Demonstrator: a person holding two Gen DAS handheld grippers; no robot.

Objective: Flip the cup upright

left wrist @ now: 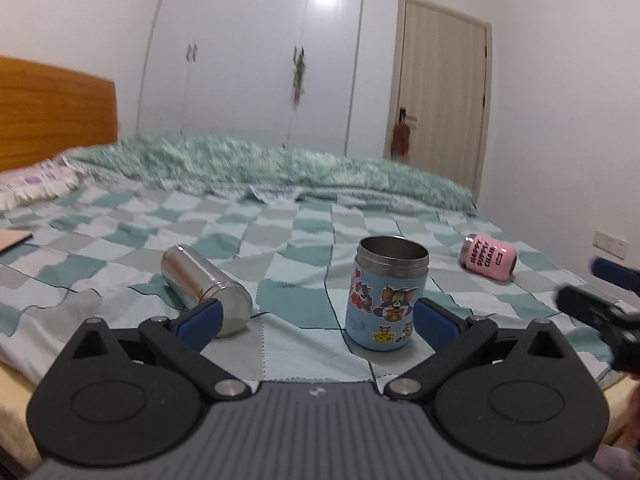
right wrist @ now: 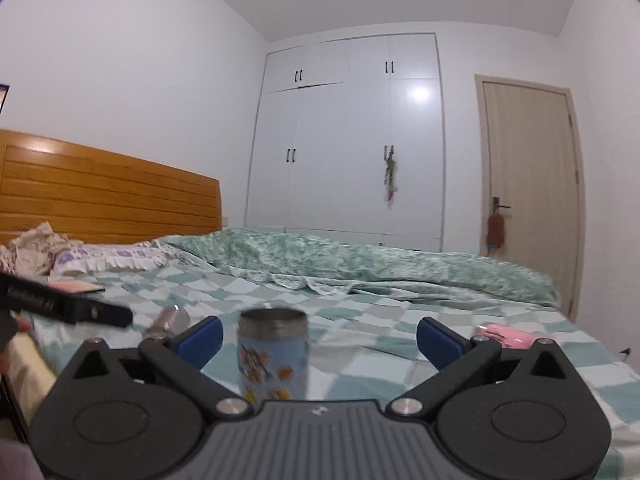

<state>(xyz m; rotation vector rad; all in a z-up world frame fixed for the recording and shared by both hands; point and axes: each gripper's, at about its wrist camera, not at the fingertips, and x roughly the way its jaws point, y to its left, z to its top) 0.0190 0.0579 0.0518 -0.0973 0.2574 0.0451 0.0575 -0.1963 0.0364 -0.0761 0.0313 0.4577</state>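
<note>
A light blue cartoon cup (left wrist: 386, 294) stands upright, mouth up, on the checked bedsheet (left wrist: 120, 240). It also shows in the right wrist view (right wrist: 273, 354). A steel cup (left wrist: 206, 290) lies on its side to the left; it shows in the right wrist view (right wrist: 170, 320) too. A pink cup (left wrist: 489, 257) lies on its side at the far right, also in the right wrist view (right wrist: 508, 336). My left gripper (left wrist: 318, 320) is open and empty, just in front of the blue cup. My right gripper (right wrist: 319, 340) is open and empty, with the blue cup between its fingers' line of sight.
A green fluffy quilt (left wrist: 280, 164) lies bunched across the far side of the bed. A wooden headboard (right wrist: 108, 196) and pillows (right wrist: 112, 260) are at the left. White wardrobes (right wrist: 348, 140) and a door (right wrist: 532, 184) stand behind. The bed's near edge runs below the grippers.
</note>
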